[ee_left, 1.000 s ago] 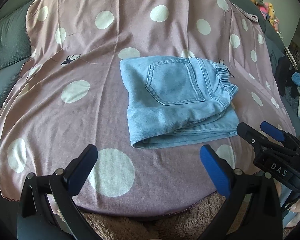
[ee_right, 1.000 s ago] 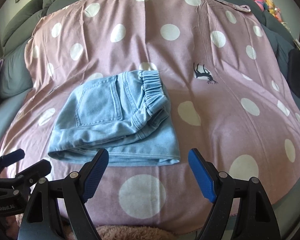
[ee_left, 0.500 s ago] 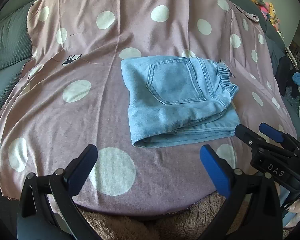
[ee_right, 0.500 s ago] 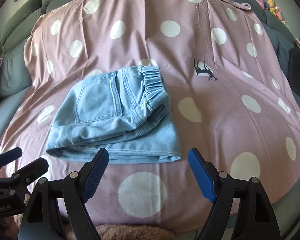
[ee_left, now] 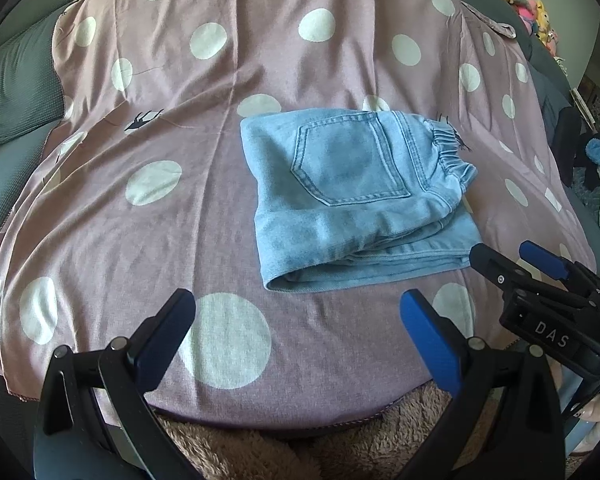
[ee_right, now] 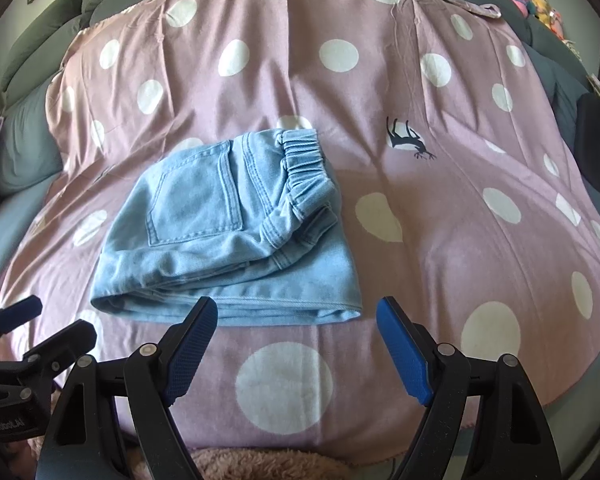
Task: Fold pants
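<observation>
Pants (ee_left: 360, 196) are held by neither gripper: the left gripper (ee_left: 296, 324) and right gripper (ee_right: 298, 344) are both kept spread wide, just short of the near edge. The light denim is laid folded, pocket up, on a pink polka-dot sheet (ee_left: 180, 240).

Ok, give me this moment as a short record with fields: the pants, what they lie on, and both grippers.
pants: light blue denim pants, folded into a compact stack, back pocket up
surface: pink polka-dot sheet, pants lie on it
left gripper: open, empty, short of the pants
right gripper: open, empty, at the pants' near edge
contact: neither gripper holds the pants
</observation>
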A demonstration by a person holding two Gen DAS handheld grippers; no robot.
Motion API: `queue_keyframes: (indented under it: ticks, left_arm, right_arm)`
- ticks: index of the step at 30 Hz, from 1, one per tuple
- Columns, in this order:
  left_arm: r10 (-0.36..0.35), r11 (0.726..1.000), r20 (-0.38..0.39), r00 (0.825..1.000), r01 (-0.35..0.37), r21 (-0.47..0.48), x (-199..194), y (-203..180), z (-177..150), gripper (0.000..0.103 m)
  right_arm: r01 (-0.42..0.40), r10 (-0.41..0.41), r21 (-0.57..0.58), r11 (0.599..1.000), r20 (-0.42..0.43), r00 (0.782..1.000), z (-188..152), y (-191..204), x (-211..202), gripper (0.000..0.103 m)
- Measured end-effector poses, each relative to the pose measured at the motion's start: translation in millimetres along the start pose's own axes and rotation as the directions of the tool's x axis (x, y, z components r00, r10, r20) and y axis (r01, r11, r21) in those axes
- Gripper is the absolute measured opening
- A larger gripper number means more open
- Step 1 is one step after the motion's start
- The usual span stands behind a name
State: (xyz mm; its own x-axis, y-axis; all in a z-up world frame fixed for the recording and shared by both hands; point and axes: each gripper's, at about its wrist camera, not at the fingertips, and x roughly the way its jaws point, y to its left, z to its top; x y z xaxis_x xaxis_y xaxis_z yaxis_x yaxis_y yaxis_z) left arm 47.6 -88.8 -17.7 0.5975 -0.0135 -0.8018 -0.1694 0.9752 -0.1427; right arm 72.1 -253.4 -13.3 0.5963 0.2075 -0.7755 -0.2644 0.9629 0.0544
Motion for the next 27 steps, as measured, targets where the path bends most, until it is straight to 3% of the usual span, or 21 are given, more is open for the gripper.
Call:
queue_keyframes:
  ticks: [27]
  left_arm:
    - [-0.009, 1.0, 0.003, 1.0, 0.009, 0.0, -3.3, -1.1, -2.6, 0.102]
  right_arm:
    - [0.009, -0.009, 0.0, 1.0, -0.007, 1.0, -0.2, 1.8, 0.7, 0.082]
